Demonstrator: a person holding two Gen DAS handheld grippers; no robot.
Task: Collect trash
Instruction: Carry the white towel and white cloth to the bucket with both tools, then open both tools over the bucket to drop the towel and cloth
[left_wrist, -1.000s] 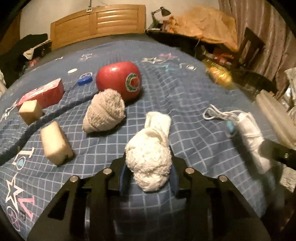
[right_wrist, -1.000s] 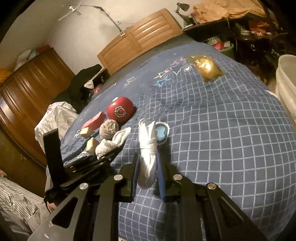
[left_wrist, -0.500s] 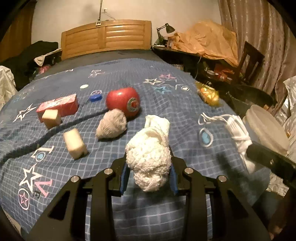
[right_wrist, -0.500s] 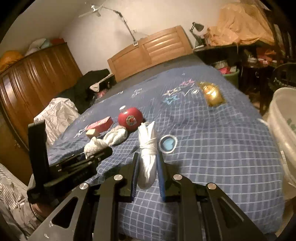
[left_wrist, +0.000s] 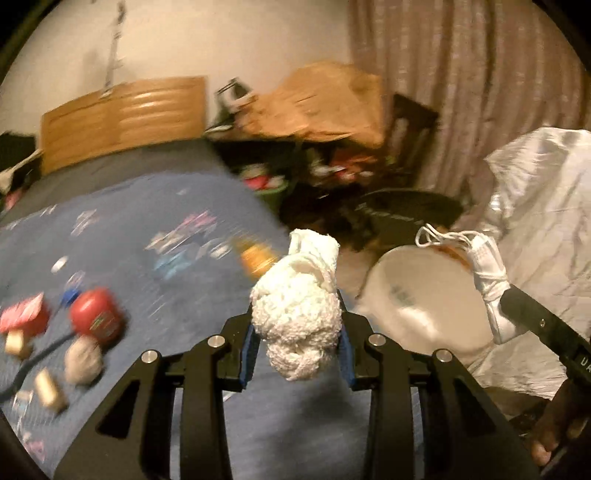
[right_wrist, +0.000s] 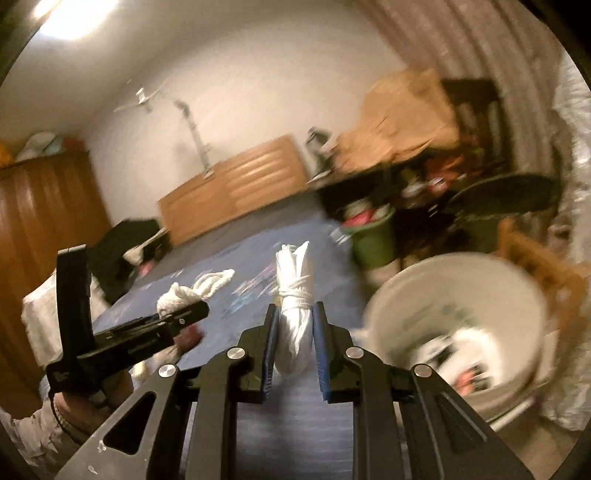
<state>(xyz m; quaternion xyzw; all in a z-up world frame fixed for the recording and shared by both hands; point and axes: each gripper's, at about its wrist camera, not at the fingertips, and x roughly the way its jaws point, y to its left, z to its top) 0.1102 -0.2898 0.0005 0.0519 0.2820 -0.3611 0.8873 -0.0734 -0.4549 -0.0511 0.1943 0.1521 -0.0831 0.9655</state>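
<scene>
Left gripper (left_wrist: 295, 354): matt black plastic arms, bright metal screw heads, blue rubbery pads, clamped on a rough, nubbly white cloth wad (left_wrist: 297, 317). Right gripper (right_wrist: 294, 354): same finish, clamped on a smooth white cloth bundle (right_wrist: 295, 317) bound with thin white cord. Bedspread (left_wrist: 147, 236): soft blue checked cloth. Headboard (left_wrist: 122, 118): glossy slatted wood. Bucket (right_wrist: 458, 295): smooth white plastic. Curtain (left_wrist: 480, 92): pleated woven cloth. Red ball (left_wrist: 96, 316): shiny.

Bed clutter (left_wrist: 55, 332) smeared by blur; white bucket's (right_wrist: 517, 295) contents unreadable; its rim blurred
</scene>
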